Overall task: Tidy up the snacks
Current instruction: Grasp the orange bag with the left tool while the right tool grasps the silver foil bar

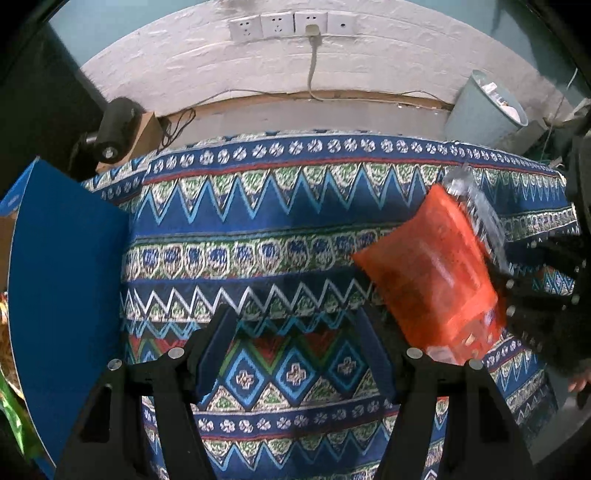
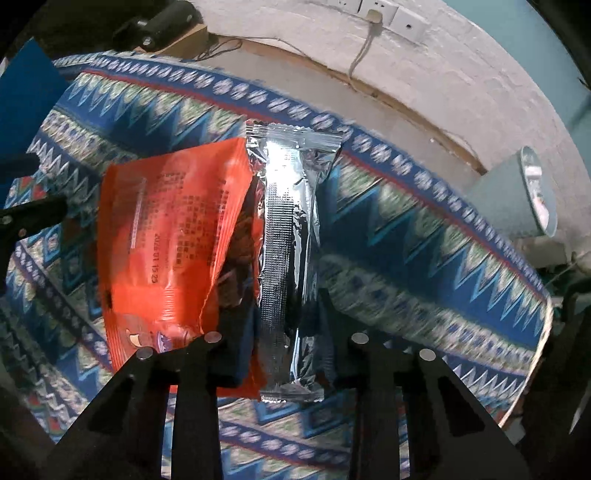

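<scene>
— Around the working spot?
— Patterned cloth (image 1: pixel 280 221) over the surface. Blue box (image 1: pixel 70 280) standing at the left edge, green packet (image 1: pixel 14 417) just beyond it. Past the far edge, bare floor, then a white wall with a row of sockets (image 1: pixel 291 24) and a grey cable (image 1: pixel 312 62) hanging from one. Black cylinder (image 1: pixel 112 129) on a cardboard box (image 1: pixel 146 131) at the far left corner; pale bin (image 1: pixel 484 107) on the floor at the far right.

— And the snack?
— Orange packet (image 2: pixel 166 236) with a silver foil strip (image 2: pixel 291 240) up its back, held above the cloth toward the right. Right gripper (image 2: pixel 286 354) clamped on its near end, jaws together on the foil. Blurred in the left wrist view.

— The other one?
— Left gripper (image 1: pixel 295 350) over the cloth's diamond band, jaws apart, nothing between them. Packet just right of its right finger.

— In the way?
— Only the blue box on the left. Middle of the cloth open out to the far edge; rounded surface rim close on the right.
</scene>
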### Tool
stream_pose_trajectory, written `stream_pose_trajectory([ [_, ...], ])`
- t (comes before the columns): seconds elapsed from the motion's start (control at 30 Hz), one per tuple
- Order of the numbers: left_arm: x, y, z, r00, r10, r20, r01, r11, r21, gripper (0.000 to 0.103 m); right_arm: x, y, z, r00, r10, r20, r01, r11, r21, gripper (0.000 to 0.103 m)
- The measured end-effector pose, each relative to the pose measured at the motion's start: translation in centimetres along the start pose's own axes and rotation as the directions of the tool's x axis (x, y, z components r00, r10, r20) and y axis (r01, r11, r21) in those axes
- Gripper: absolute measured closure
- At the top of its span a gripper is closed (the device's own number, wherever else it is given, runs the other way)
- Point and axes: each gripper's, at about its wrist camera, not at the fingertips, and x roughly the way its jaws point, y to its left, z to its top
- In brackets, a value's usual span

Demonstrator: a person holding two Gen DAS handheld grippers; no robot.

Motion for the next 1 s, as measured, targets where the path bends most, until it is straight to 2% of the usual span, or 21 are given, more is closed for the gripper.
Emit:
stream_pose_trajectory([
  [0.13,-0.3,0.7,-0.8,1.000,-0.007,-0.019,0.007,1.000,-0.020,0.033,-0.2,1.2,-1.2,0.999,0.031,-0.020,-0.030,0.999,0.038,0.074],
  [0.27,-0.6,2.3,-2.0,0.996,-0.077,-0.033,0.073,0.992,-0.106,0.029,-0.7,2.2,-2.3,0.997,0.078,-0.022,-0.075,0.993,0.091,0.074],
  [0.47,-0.8,2.7,-4.1,0.988,-0.152,-0.032,0.143,0.969,-0.201,0.027,-2.1,2.2,-4.0,1.000,0.021,0.000,-0.021,0.996,0.090,0.074],
  [0.53,-0.9,2.3,-4.7,0.981,-0.192,-0.032,0.177,0.950,-0.259,0.023,-2.2,1.4,-4.5,1.000,0.015,-0.008,-0.014,0.994,0.106,0.074],
  [0.63,-1.1,1.2,-5.5,0.964,-0.266,-0.019,0.245,0.912,-0.328,0.022,-2.2,0.4,-5.6,1.000,-0.010,-0.016,0.012,0.995,0.104,0.074],
  [0.7,-0.9,0.1,-5.6,0.956,-0.292,-0.018,0.268,0.898,-0.349,0.022,-2.3,-0.6,-6.6,0.999,-0.025,-0.021,0.026,0.995,0.099,0.074],
  [0.9,-0.4,-3.4,-4.8,0.955,-0.297,-0.018,0.268,0.887,-0.376,0.021,-2.3,-3.1,-8.7,0.999,-0.043,-0.010,0.044,0.995,0.095,0.074],
  [1.0,0.5,-5.0,-4.1,0.952,-0.304,-0.034,0.268,0.883,-0.385,0.015,-2.3,-4.2,-9.3,1.000,-0.025,0.007,0.025,0.994,0.103,0.074],
])
